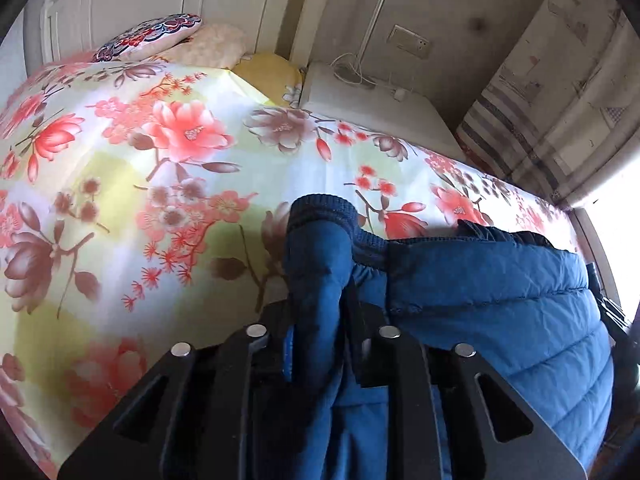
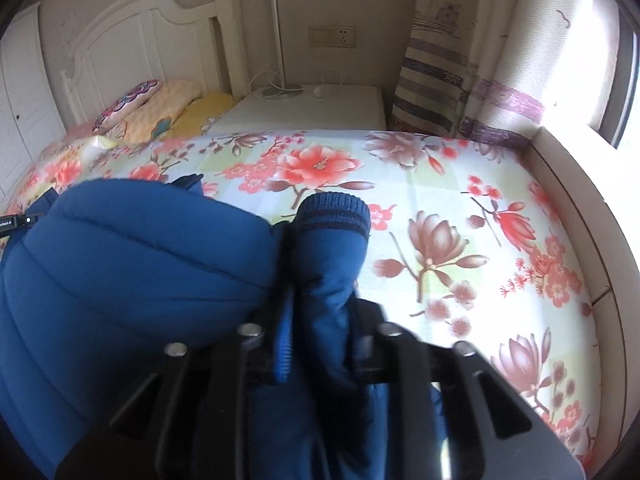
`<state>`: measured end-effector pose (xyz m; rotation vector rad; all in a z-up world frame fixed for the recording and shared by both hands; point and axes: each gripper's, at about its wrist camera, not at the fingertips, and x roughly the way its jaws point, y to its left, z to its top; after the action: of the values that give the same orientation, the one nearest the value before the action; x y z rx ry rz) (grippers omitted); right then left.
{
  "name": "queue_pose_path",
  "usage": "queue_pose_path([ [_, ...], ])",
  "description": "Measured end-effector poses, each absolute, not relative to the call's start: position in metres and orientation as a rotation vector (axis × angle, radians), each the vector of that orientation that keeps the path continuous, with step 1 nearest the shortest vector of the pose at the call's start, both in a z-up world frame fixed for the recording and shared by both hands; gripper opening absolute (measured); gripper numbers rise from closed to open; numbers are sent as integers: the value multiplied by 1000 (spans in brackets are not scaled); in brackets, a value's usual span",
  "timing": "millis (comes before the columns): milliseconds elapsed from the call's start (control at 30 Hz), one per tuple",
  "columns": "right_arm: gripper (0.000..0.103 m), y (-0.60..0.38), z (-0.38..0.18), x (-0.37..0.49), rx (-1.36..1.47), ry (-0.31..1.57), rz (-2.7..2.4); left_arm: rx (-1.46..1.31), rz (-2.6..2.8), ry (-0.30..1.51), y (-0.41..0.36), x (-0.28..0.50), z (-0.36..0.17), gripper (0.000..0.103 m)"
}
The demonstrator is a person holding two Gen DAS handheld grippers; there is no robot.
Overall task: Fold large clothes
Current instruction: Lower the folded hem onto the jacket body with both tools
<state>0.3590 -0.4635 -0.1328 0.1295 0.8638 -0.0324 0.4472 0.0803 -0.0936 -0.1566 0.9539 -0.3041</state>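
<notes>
Both the left gripper (image 1: 320,320) and right gripper (image 2: 320,312) pinch a ribbed cuff of the blue puffer jacket (image 1: 500,312), its body hanging between them above the bed (image 1: 168,184) — slick padding may slip out, or the fold land crooked.

Place: somebody's bedroom at home, pretty obvious tbh
Bed: takes up most of both views, covered with a floral sheet (image 2: 400,208) in pink, brown and pale green
Headboard (image 2: 132,36): white, panelled, with a turned post, at the far end
Pillows: a patterned pillow (image 2: 128,104) plus a yellow cushion (image 2: 204,110) piled against the headboard
Nightstand (image 2: 316,110): white, just beside the bed's far right corner, lamp base and a tangle of white cable on top
Wall: beige, with a switch-and-socket plate (image 2: 333,37) above the nightstand
Window side: striped curtain (image 2: 432,80) on the right, daylight coming in past it
Far left: white panelled wardrobe door (image 2: 20,92)
</notes>
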Motion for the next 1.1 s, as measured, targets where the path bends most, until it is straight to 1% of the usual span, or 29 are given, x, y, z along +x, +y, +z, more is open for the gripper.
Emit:
queue_pose_path([
  [33, 60, -469, -130, 358, 145, 877, -44, -154, -296, 957, 82, 447, -92, 28],
  [100, 65, -480, -118, 349, 181, 861, -45, -134, -273, 936, 84, 440, -82, 32],
  [133, 67, -483, -105, 340, 197, 818, -40, -117, -250, 905, 85, 434, -74, 33],
  [167, 67, -484, -95, 334, 193, 785, -46, -89, -214, 862, 83, 426, -64, 39],
  [200, 67, -481, -81, 327, 177, 751, -45, -54, -169, 796, 79, 417, -49, 58],
  [233, 67, -479, -74, 324, 169, 735, -33, -35, -147, 741, 73, 409, -37, 73],
  [267, 67, -471, -65, 323, 154, 721, -6, -27, -141, 681, 66, 400, -24, 98],
  [333, 67, -448, -51, 329, 104, 711, 32, -15, -179, 604, 46, 389, -4, 99],
  [400, 67, -416, -44, 339, 54, 707, 68, 33, -227, 584, 11, 383, 12, 99],
  [467, 67, -389, -42, 349, -7, 702, 85, 96, -233, 600, -25, 383, 17, 99],
  [500, 66, -372, -43, 354, -42, 707, 95, 125, -237, 627, -39, 386, 13, 99],
  [533, 61, -355, -46, 362, -66, 721, 111, 154, -253, 673, -54, 391, 6, 99],
  [600, 56, -333, -55, 376, -88, 758, 140, 191, -290, 753, -75, 403, -12, 99],
  [667, 56, -318, -61, 387, -129, 784, 142, 237, -288, 800, -89, 414, -29, 99],
  [733, 53, -308, -67, 396, -178, 813, 135, 269, -293, 845, -95, 422, -42, 99],
  [833, 53, -304, -86, 411, -197, 877, 137, 312, -303, 906, -103, 436, -68, 99],
  [900, 55, -305, -108, 419, -167, 911, 148, 292, -315, 936, -105, 444, -86, 99],
  [1100, 59, -305, -121, 421, -138, 888, 158, 218, -336, 930, -100, 448, -101, 99],
])
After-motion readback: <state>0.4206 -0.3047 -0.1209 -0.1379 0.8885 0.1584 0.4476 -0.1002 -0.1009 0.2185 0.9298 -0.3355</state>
